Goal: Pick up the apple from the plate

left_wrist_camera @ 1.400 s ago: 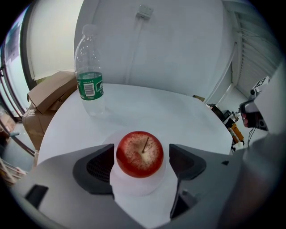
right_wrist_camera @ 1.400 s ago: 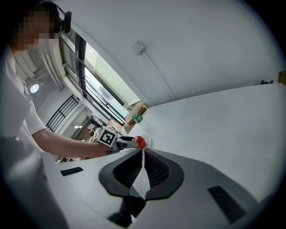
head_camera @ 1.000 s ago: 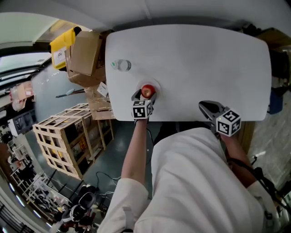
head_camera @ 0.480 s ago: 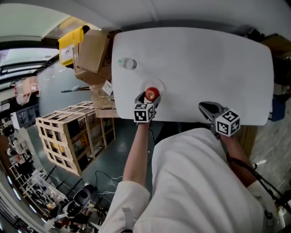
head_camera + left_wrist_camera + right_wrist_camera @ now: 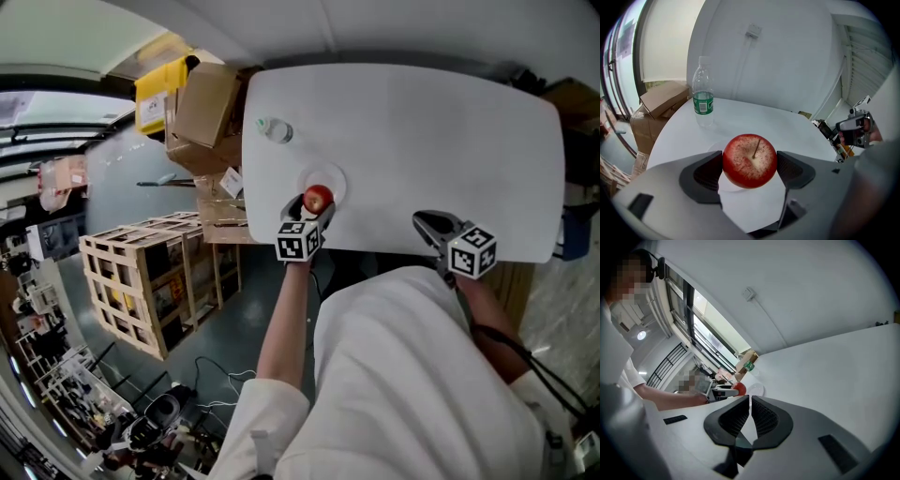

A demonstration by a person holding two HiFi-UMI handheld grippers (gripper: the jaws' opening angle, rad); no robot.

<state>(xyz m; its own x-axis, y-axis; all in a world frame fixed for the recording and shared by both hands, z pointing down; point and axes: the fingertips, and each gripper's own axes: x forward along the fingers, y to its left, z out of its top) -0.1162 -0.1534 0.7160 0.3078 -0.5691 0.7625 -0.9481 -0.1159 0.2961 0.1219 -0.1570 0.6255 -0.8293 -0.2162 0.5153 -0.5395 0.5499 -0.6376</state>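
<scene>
A red apple (image 5: 318, 198) with a short stem is clamped between the two dark pads of my left gripper (image 5: 312, 208). In the left gripper view the apple (image 5: 750, 161) fills the gap between the jaws and hangs just above the small white plate (image 5: 715, 147). In the head view it lies over the near rim of the plate (image 5: 325, 178). My right gripper (image 5: 433, 225) sits at the near edge of the white table (image 5: 441, 131), jaws together with nothing in them (image 5: 750, 411). It looks across at the apple (image 5: 739, 389).
A clear water bottle with a green label (image 5: 703, 93) stands upright beyond the plate, near the table's left edge (image 5: 275, 129). Off the table's left side are cardboard boxes (image 5: 206, 103), a yellow bin (image 5: 161, 94) and a wooden crate (image 5: 155, 281).
The left gripper stays shut on the apple, which has shifted from the plate's middle toward its near rim, rising slightly. The head view has drifted. The right gripper has not moved.
</scene>
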